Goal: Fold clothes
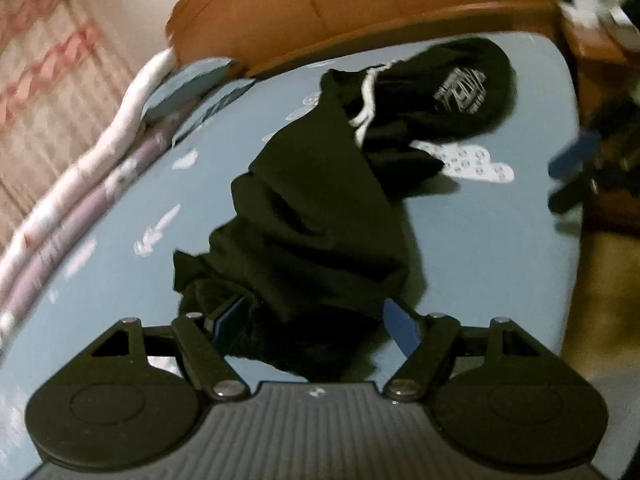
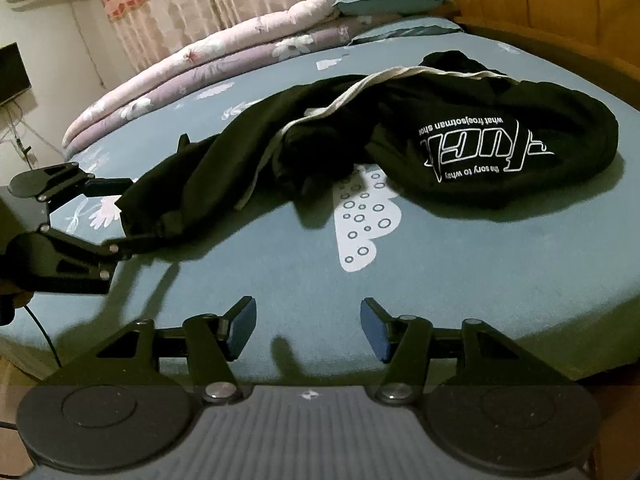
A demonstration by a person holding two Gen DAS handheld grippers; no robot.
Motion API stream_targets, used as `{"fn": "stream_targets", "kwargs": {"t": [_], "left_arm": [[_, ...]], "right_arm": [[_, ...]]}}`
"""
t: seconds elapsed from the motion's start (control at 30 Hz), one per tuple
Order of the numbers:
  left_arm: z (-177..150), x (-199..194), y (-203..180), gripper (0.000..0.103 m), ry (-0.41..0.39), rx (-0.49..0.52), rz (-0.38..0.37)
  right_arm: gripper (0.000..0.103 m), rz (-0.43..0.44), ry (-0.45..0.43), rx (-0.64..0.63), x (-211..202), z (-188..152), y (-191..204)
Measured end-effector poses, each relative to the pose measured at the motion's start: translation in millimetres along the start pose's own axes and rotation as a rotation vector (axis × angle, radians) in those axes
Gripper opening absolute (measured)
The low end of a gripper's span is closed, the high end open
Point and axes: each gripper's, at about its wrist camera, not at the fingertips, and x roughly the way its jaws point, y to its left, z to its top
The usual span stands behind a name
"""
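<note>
A black garment (image 1: 320,208) with white side stripes and a white printed logo (image 2: 480,148) lies crumpled across the blue bed sheet (image 2: 460,280). My left gripper (image 1: 316,320) has its jaws spread wide around the garment's near end; cloth lies between the pads, and the right pad stands apart from it. In the right wrist view the left gripper (image 2: 120,216) straddles that same narrow end of the black garment (image 2: 400,112). My right gripper (image 2: 308,328) is open over bare sheet near the bed's front edge, nothing between its fingers. It shows blurred at the right edge as the right gripper (image 1: 568,180).
A folded pink and purple quilt (image 2: 220,64) runs along the far side of the bed, with a blue pillow (image 2: 392,0) at its end. A wooden headboard (image 1: 360,8) closes the head side. Patterned curtains (image 2: 180,0) hang behind. The bed edge drops off at the right (image 1: 576,240).
</note>
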Motion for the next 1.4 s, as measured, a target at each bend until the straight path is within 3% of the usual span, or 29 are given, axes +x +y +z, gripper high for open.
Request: {"fn": "stream_targets", "kwargs": {"t": [0.1,0.27,0.37,0.73,0.83,1.07,1.4], "left_arm": [[0.9,6.1,-3.0,0.068,0.013,0.053,-0.005],[4.7,14.9,-4.1,0.038,0.041,0.117,-0.025],[8.3,13.0,-0.3,0.017,0.032,0.101,-0.017],[19.7,0.2,90.3,0.012,-0.054,-0.353,0.017],[22.1,4.3,116.7,0.01,-0.072,-0.43,0.052],[29.1,23.7,163.5,0.01,-0.073,-0.504,0.129],[35.0,70.2,220.5,0.01,-0.058,-0.588,0.15]], "right_arm": [[0.063,0.006,-0.003,-0.012,3.5,-0.2,2.2],[0.066,0.011,-0.004,-0.025,5.8,1.0,3.1],[0.067,0.014,-0.006,-0.027,5.9,0.5,2.7],[0.071,-0.023,-0.018,-0.098,9.1,-4.4,13.4],[0.071,-0.025,-0.017,-0.099,8.8,-4.4,13.4],[0.07,-0.04,-0.02,-0.101,10.3,3.0,11.7],[0.07,-0.079,-0.039,-0.102,26.2,43.6,0.5]]}}
